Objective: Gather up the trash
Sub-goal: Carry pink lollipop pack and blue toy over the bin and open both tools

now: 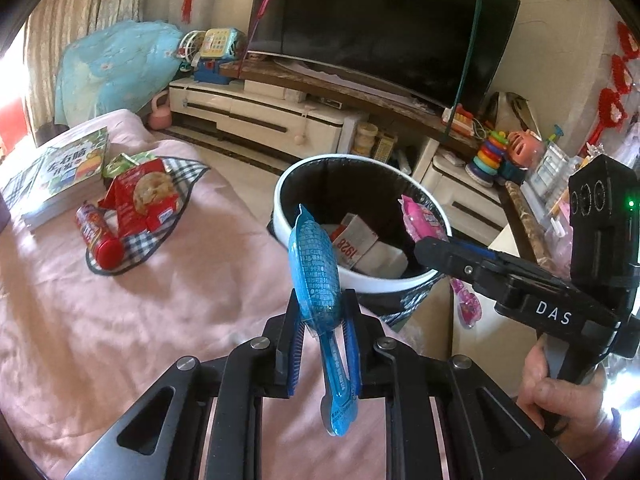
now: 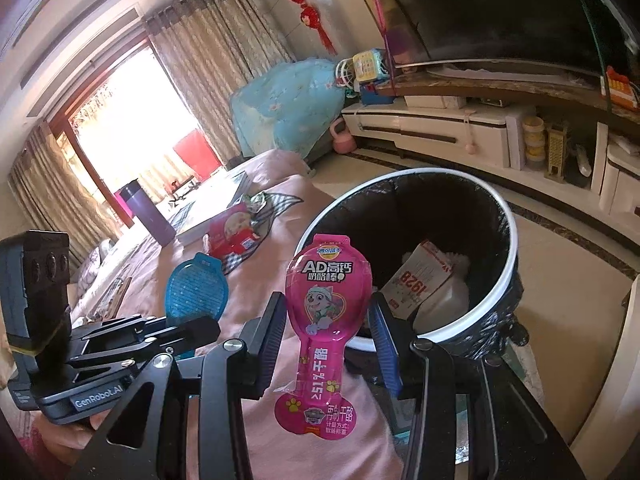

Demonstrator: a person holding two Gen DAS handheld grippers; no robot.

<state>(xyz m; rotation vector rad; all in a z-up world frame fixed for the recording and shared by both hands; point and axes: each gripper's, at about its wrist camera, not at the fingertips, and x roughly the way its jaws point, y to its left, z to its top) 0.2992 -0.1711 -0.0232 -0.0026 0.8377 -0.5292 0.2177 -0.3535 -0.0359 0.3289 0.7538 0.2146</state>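
Note:
My left gripper (image 1: pixel 322 312) is shut on a blue plastic snack wrapper (image 1: pixel 316 268), held upright just in front of the white-rimmed trash bin (image 1: pixel 280 192) with a black liner. My right gripper (image 2: pixel 326 312) is shut on a pink cheese-stick wrapper (image 2: pixel 326 300), held at the bin's (image 2: pixel 510 216) near rim. The right gripper also shows in the left wrist view (image 1: pixel 432 248) over the bin's right rim with the pink wrapper (image 1: pixel 420 220). The left gripper (image 2: pixel 192 330) and blue wrapper (image 2: pixel 196 292) show in the right wrist view. A white carton (image 1: pixel 354 246) lies inside the bin.
On the pink bedcover (image 1: pixel 120 320), a checked cloth (image 1: pixel 132 248) holds a red cookie box (image 1: pixel 144 200) and a red can (image 1: pixel 98 240), next to a book stack (image 1: pixel 64 172). A purple cup (image 2: pixel 146 212) stands on the bed. A TV cabinet (image 1: pixel 256 116) with toys lies beyond.

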